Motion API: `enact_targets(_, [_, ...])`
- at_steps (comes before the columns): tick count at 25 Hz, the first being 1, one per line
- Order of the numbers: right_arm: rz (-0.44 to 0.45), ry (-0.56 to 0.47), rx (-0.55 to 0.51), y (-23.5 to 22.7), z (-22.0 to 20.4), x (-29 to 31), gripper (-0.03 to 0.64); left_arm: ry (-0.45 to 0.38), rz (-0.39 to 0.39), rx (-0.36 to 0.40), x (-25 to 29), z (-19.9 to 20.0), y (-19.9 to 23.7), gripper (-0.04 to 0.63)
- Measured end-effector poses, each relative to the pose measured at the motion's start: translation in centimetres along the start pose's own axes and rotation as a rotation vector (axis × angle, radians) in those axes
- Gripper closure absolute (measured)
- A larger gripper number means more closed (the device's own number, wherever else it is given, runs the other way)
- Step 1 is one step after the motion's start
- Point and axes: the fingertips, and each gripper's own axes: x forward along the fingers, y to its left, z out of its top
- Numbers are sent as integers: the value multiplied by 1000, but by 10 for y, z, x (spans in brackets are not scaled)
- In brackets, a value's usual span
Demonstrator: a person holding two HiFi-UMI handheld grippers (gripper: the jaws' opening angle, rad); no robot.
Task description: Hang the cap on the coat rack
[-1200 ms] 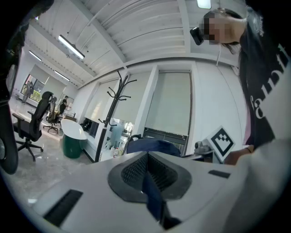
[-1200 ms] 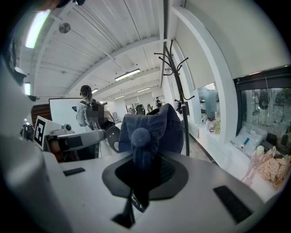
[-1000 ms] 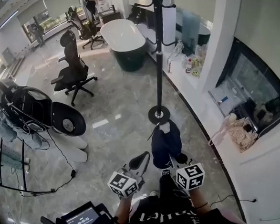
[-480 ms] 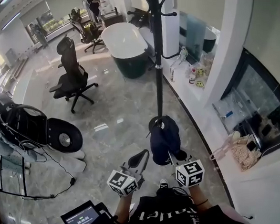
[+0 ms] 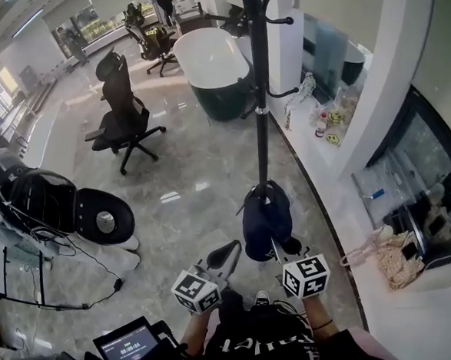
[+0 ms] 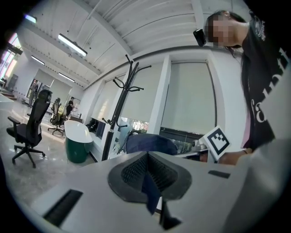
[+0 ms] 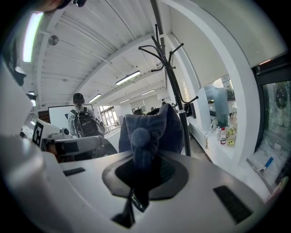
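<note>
Blue cap (image 5: 267, 223) nearer the coat rack (image 5: 260, 132)

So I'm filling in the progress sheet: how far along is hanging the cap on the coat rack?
Done: the navy cap is picked up. In hand: the right gripper is shut on it, holding it in front of the coat rack; the left gripper, jaws together, is beside it. Left: lifting the cap onto a hook; none holds it yet.

Open floor (image 5: 186, 188) leads to the coat rack (image 5: 260, 132); a ledge (image 5: 328, 194) runs close beside it
</note>
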Motion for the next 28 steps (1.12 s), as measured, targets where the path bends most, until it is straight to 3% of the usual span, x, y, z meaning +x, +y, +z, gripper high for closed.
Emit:
enact_targets(10, [-71, -13, 10, -31, 20, 41, 583, 22, -67, -1, 42, 10, 43, 589])
enact_targets(23, [-172, -56, -25, -46, 93, 164, 583, -19, -190, 49, 102, 87, 176, 589])
enact_targets(28, [-197, -87, -76, -57, 124, 206, 583, -7, -236, 46, 121, 91, 201, 589])
